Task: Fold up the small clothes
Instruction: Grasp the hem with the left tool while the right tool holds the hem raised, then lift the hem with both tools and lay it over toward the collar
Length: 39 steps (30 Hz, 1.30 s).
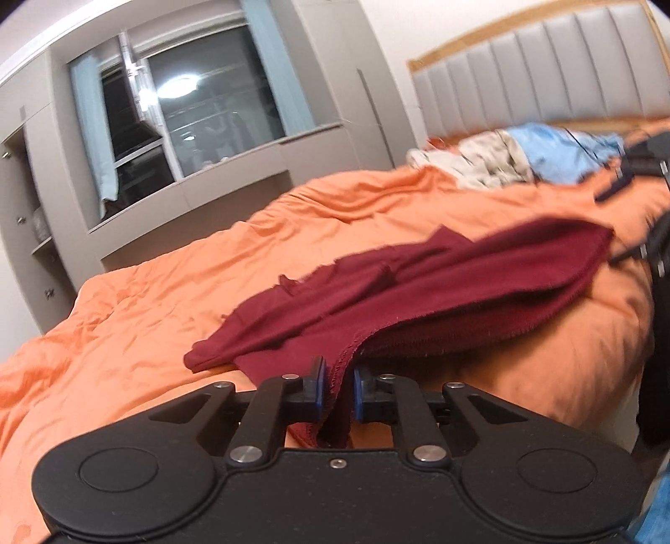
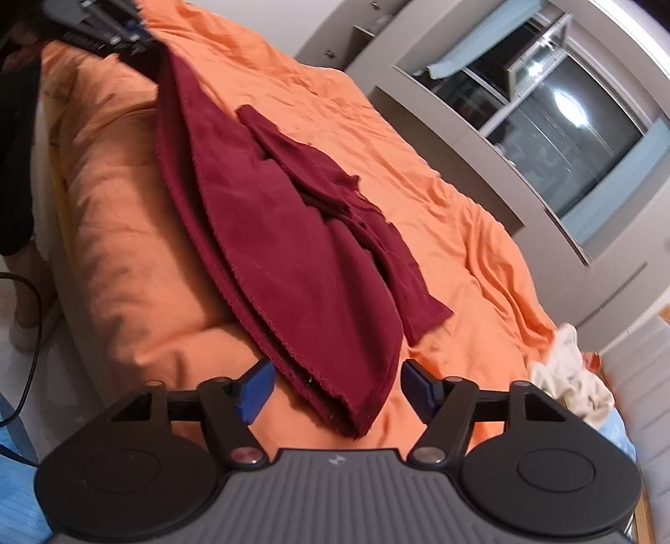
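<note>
A maroon garment [image 1: 439, 284] lies loosely folded on the orange duvet [image 1: 167, 293], near the bed's edge. My left gripper [image 1: 339, 376] is shut on its stitched hem, and the cloth bunches between the blue pads. In the right wrist view the same garment [image 2: 293, 234] runs from the left gripper [image 2: 125, 33] at the top left down to a folded corner. That corner sits between the spread blue pads of my right gripper [image 2: 337, 381], which is open and does not press on the cloth.
A heap of cream clothes [image 1: 490, 159] and blue clothes [image 1: 557, 150] lies by the padded headboard [image 1: 544, 62]. Grey cabinets and a dark window [image 1: 209, 109] stand beyond the bed. The duvet [image 2: 418, 167] stretches wide past the garment. A black cable [image 2: 35, 318] hangs off the bed's side.
</note>
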### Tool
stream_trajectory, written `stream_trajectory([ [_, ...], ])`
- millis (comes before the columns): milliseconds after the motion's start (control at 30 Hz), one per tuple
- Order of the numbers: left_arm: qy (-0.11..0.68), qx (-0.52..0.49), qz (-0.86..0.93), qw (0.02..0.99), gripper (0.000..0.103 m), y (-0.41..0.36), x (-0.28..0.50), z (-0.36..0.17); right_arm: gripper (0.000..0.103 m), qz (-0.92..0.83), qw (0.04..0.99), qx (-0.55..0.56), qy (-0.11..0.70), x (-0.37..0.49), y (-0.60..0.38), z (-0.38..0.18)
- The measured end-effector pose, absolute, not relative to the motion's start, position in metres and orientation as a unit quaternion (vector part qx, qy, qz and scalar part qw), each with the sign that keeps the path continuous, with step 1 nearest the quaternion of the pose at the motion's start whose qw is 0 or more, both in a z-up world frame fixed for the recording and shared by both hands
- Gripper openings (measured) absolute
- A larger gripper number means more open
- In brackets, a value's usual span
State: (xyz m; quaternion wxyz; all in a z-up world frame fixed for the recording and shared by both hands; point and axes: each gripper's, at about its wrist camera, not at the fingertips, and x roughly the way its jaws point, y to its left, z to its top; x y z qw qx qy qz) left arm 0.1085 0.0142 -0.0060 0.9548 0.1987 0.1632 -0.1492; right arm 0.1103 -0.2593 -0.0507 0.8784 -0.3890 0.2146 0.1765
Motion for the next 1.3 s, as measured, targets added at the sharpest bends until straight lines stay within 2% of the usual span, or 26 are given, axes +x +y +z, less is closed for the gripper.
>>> stream_trajectory([
  [133, 0.153, 0.175, -0.133, 0.964, 0.013, 0.025, 0.107, 0.005, 0.062, 0.194, 0.869, -0.402, 0.216, 0.11, -0.251, -0.055],
  [333, 0.145, 0.167, -0.115, 0.968, 0.013, 0.033, 0.104, 0.011, 0.055, 0.186, 0.859, -0.426, 0.215, 0.108, -0.243, -0.063],
  [400, 0.142, 0.164, -0.109, 0.97, 0.012, 0.035, 0.103, 0.012, 0.046, 0.187, 0.855, -0.435, 0.212, 0.105, -0.241, -0.065],
  [433, 0.14, 0.162, -0.107, 0.971, 0.012, 0.036, 0.102, 0.012, 0.031, 0.188, 0.853, -0.44, 0.21, 0.104, -0.241, -0.067],
  [467, 0.138, 0.158, -0.104, 0.972, 0.012, 0.038, 0.102, 0.013, 0.01, 0.185, 0.852, -0.445, 0.206, 0.104, -0.24, -0.068],
  [500, 0.137, 0.154, -0.102, 0.973, 0.012, 0.039, 0.101, 0.014, 0.008, 0.183, 0.851, -0.447, 0.205, 0.104, -0.24, -0.07],
  [833, 0.08, 0.129, -0.073, 0.986, 0.005, 0.048, 0.079, 0.028, 0.006, 0.136, 0.923, -0.347, 0.1, 0.081, -0.261, -0.023],
  [900, 0.063, 0.118, -0.063, 0.989, 0.0, 0.052, 0.069, 0.035, 0.006, 0.146, 0.929, -0.327, 0.093, 0.076, -0.265, -0.014],
  [967, 0.043, 0.11, -0.049, 0.992, 0.0, 0.057, 0.057, 0.043, 0.006, 0.151, 0.927, -0.329, 0.095, 0.075, -0.263, -0.012],
  [1200, 0.096, 0.109, -0.067, 0.987, 0.0, 0.06, 0.052, 0.035, 0.006, 0.153, 0.922, -0.337, 0.116, 0.083, -0.259, -0.02],
  [1267, 0.115, 0.104, -0.086, 0.984, 0.013, 0.059, 0.053, 0.027, 0.006, 0.151, 0.922, -0.337, 0.121, 0.083, -0.26, -0.022],
  [1300, 0.125, 0.106, -0.096, 0.982, 0.017, 0.057, 0.054, 0.021, 0.006, 0.151, 0.922, -0.335, 0.123, 0.085, -0.262, -0.022],
])
